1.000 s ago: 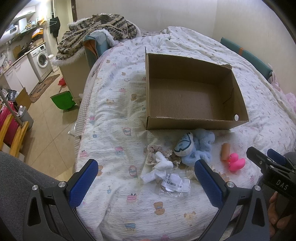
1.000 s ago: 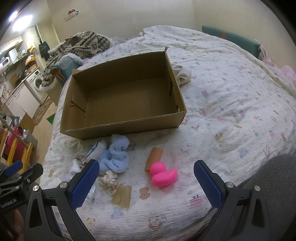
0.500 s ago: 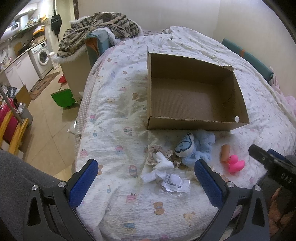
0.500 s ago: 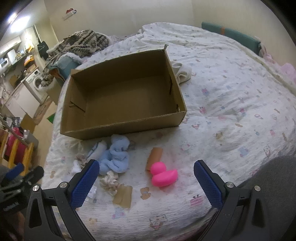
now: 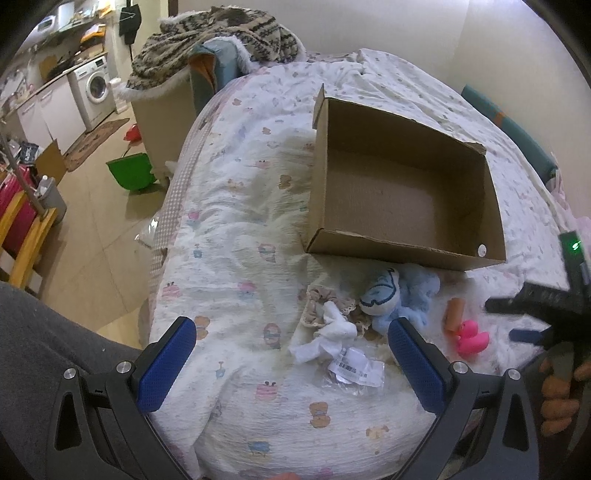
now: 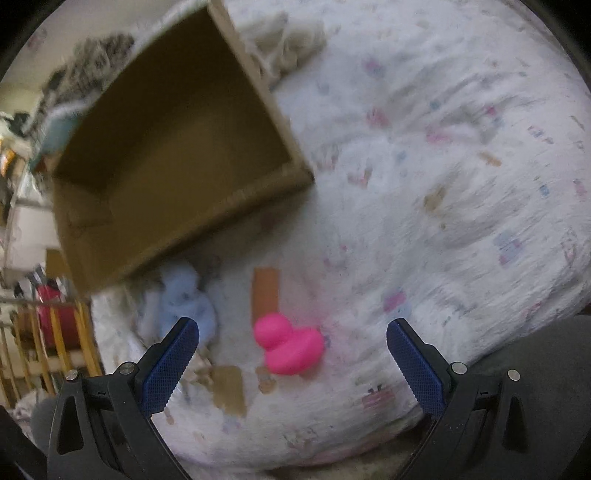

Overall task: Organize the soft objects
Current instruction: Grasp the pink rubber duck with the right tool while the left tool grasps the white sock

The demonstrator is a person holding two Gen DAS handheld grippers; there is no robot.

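Note:
An empty cardboard box (image 5: 402,192) sits open on the bed, also in the right wrist view (image 6: 166,147). In front of it lie a light blue plush (image 5: 402,291), a white sock (image 5: 328,332), a beige scrunchie (image 5: 317,299), a plastic packet (image 5: 354,367), a pink rubber duck (image 5: 471,338) and a brown tube (image 5: 453,314). My left gripper (image 5: 291,365) is open and empty, just short of the sock and packet. My right gripper (image 6: 291,360) is open and empty with the pink duck (image 6: 290,343) between its fingers; the blue plush (image 6: 184,299) and the tube (image 6: 265,291) are beyond. That view is blurred.
The bed edge drops to a tiled floor at the left, with a green tub (image 5: 131,171), a washing machine (image 5: 94,88) and a yellow rack (image 5: 22,236). A patterned blanket (image 5: 210,33) lies on furniture beyond. A teal cushion (image 5: 506,125) lines the far side.
My right gripper has swung down and forward toward the pink duck, tilting, so its view is blurred. My left gripper has shifted slightly; its view turned a little.

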